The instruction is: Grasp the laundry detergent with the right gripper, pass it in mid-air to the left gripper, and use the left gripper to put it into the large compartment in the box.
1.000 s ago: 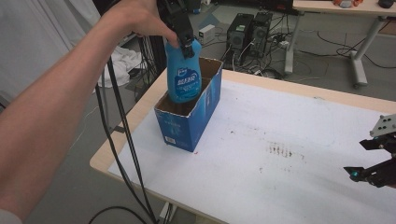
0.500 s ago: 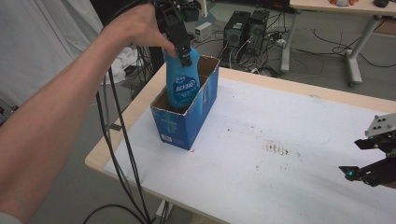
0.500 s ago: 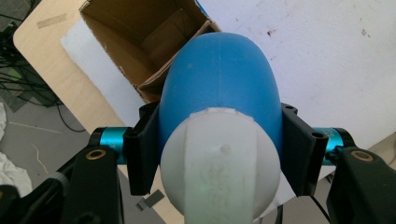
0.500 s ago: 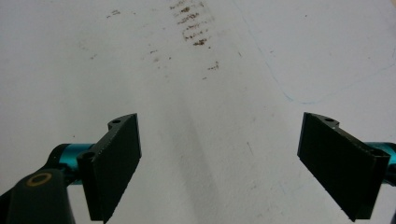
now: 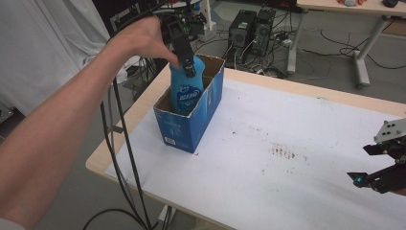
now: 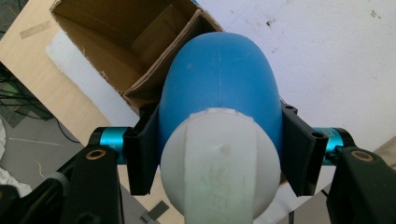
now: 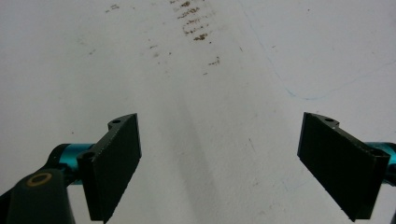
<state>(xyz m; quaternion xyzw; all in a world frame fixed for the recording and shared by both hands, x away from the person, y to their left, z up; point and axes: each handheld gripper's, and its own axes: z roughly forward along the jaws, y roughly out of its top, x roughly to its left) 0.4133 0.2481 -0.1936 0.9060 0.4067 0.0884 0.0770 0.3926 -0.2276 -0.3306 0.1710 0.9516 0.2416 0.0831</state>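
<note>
**Blue bottle held partway inside open blue carton**

A blue bottle (image 5: 186, 91) with a white cap (image 6: 215, 163) is gripped near its top by the left gripper (image 5: 187, 67), whose two black jaws are pressed against the bottle's shoulders on either side. The bottle is held upright, and its lower part is seen inside the blue cardboard box (image 5: 184, 129), near the end of the box farther from the person; its labelled upper body and neck stand above the rim. From the left gripper view, bare brown cardboard is seen on the box's inner walls and floor (image 6: 126, 42), and nothing else can be made out in it. The box stands at the left end of the white table (image 5: 287, 143). The right gripper (image 5: 378, 167) is held low above the table's right end, well apart from the box, its jaws spread wide with nothing between them. Dark smudges (image 7: 196, 23) are seen on the tabletop ahead of it.
</note>
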